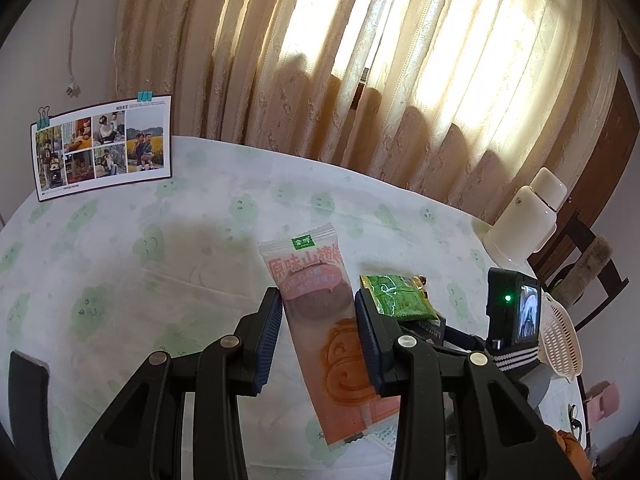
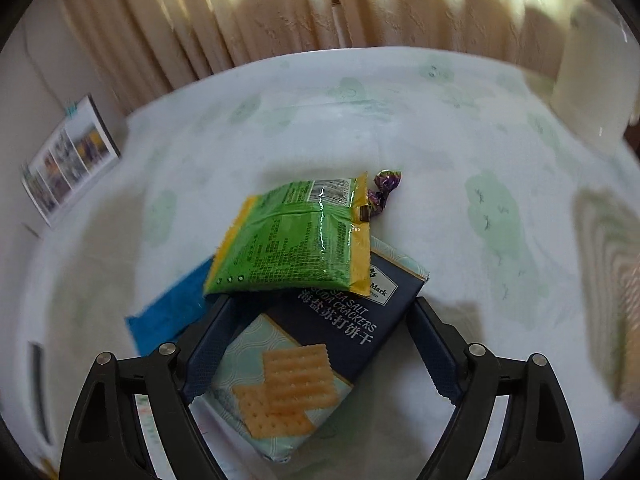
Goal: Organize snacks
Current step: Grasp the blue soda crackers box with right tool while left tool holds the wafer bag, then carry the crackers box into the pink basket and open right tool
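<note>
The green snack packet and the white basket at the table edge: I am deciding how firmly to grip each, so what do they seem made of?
The green snack packet looks like thin glossy plastic film: bright glare streaks, wrinkles, crimped yellow edges. The white basket seems rigid matte plastic, judging by its regular perforated lattice and smooth rim, though blur leaves that open.

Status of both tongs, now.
Left tongs: closed on the pink snack bar.
Right tongs: open around the cracker pack, not gripping it.
</note>
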Available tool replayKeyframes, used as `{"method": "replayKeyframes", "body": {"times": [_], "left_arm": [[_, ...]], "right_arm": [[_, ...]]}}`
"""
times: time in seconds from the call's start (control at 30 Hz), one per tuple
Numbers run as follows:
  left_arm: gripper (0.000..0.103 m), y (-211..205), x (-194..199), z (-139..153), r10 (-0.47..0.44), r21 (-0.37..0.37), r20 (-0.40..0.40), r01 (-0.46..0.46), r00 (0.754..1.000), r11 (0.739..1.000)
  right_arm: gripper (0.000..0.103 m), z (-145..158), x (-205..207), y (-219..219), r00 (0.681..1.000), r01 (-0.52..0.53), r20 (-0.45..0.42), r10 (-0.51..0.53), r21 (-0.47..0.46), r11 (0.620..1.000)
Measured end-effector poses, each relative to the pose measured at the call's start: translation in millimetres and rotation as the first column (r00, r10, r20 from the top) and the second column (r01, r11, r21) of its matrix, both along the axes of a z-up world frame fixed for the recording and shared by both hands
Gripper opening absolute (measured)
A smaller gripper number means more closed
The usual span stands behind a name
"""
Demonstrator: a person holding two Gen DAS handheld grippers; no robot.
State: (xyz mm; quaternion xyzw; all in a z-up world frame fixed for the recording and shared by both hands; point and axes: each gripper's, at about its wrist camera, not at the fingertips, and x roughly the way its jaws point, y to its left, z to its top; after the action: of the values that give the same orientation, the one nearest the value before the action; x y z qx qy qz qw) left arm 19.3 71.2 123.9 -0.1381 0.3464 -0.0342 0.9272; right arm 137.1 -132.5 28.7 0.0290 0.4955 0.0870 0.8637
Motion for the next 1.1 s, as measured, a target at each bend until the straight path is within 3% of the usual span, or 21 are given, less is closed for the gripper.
{"method": "replayKeyframes", "body": {"times": [0.1,0.17,0.37,0.5,0.7,1.1], "left_arm": [[0.034,0.3,0.4,-0.1,-0.001,-0.001,-0.001,0.001,1.000,1.000],[0.034,-0.4,0.3,0.1,-0.001,0.001,0.000,0.001,1.000,1.000],[0.034,-3.8,2.1,-3.7,-0.007,0.010,-0.009,0.007,1.000,1.000],[0.034,-9.3,2.8,-5.9,-0.017,0.020,-0.011,0.017,1.000,1.000],[0.034,-13.2,4.6,-7.7,-0.026,0.030,-0.014,0.027,1.000,0.999],[0.034,-28.1,2.7,-5.4,-0.049,0.056,-0.010,0.050,0.999,0.997]], "right_arm": [[0.083,-0.2,-4.2,-2.8,1.000,0.000,-0.001,0.000,-0.023,1.000],[0.069,-0.5,-9.3,-9.0,1.000,-0.010,0.000,0.010,-0.021,1.000],[0.052,2.3,-31.7,-30.5,0.998,-0.057,0.023,0.058,-0.053,0.997],[0.050,1.4,-46.6,-44.1,0.996,-0.063,0.053,0.068,-0.084,0.994],[0.050,6.4,-61.9,-55.6,0.992,-0.060,0.109,0.062,-0.022,0.998],[0.050,48.4,-86.9,-85.6,0.971,0.007,0.236,-0.022,0.064,0.998]]}}
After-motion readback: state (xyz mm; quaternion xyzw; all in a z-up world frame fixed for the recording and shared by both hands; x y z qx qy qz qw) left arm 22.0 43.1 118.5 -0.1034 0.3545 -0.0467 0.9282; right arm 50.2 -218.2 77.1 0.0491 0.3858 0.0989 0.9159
